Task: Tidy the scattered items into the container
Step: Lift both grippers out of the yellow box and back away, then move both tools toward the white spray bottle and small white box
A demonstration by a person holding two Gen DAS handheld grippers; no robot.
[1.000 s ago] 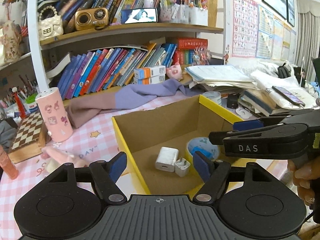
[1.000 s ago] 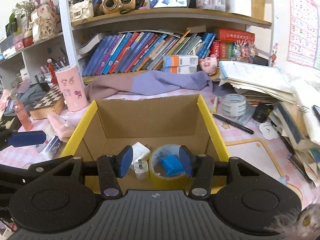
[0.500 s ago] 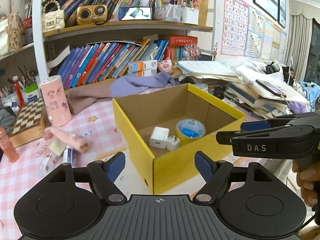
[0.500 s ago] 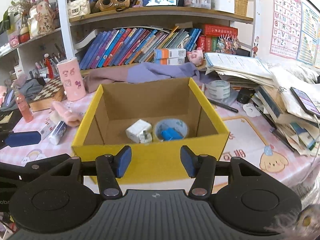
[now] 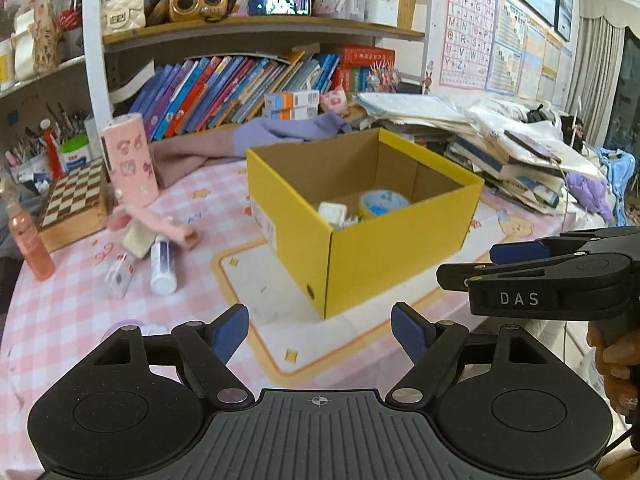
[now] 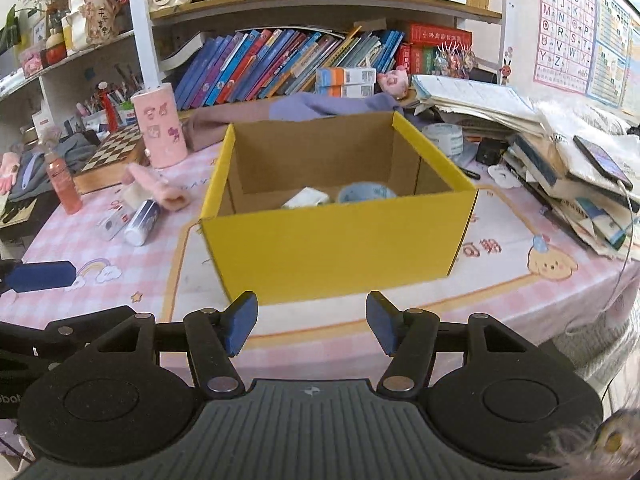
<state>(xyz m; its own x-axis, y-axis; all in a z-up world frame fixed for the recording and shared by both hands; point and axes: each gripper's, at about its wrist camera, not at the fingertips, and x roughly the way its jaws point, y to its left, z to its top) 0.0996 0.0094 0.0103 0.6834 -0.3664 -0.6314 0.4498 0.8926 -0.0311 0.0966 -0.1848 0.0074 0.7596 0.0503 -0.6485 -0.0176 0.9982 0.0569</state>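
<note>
Both grippers have drawn back from the yellow box, now wholly in view at 12 o'clock on the pink cloth. Left gripper empty, fingers wide apart; right gripper empty too, jaws just opening. At 10 o'clock a white tube lies outside the box; a charger and tape roll lie inside

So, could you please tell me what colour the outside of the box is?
The box is bright yellow outside, with plain brown cardboard inside; the right wrist view shows it best.
</note>
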